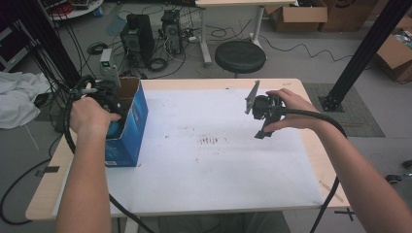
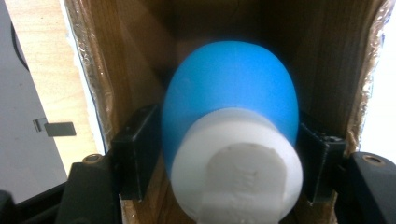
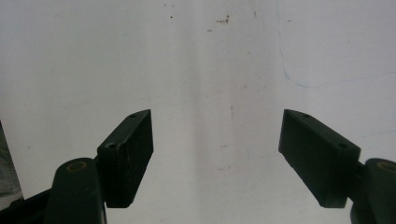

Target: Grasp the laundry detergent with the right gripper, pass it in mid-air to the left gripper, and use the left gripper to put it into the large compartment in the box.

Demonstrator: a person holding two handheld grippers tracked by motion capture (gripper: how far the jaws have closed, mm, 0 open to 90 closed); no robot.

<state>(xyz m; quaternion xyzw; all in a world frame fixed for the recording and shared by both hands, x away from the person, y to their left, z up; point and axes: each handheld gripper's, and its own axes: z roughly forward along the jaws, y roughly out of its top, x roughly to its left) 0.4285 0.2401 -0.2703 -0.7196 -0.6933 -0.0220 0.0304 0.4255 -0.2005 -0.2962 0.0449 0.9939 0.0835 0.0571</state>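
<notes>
The left gripper (image 2: 219,154) clamps a blue egg-shaped bulb with a white cap (image 2: 231,135) inside the blue cardboard box (image 1: 127,127) (placing or removing, unclear); the right gripper (image 3: 217,154) hangs spread and empty.

The blue-and-white object (image 2: 231,140) is cut off at the bottom edge, its white end blurred.

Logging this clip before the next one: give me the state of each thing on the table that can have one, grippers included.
Left gripper: shut on the blue and white object, inside the box.
Right gripper: open, empty, held above the white table cover.
Blue and white object: clamped between the jaws, blue end pointing into the box.
Blue cardboard box: open at the top, standing at the table's left side.
</notes>
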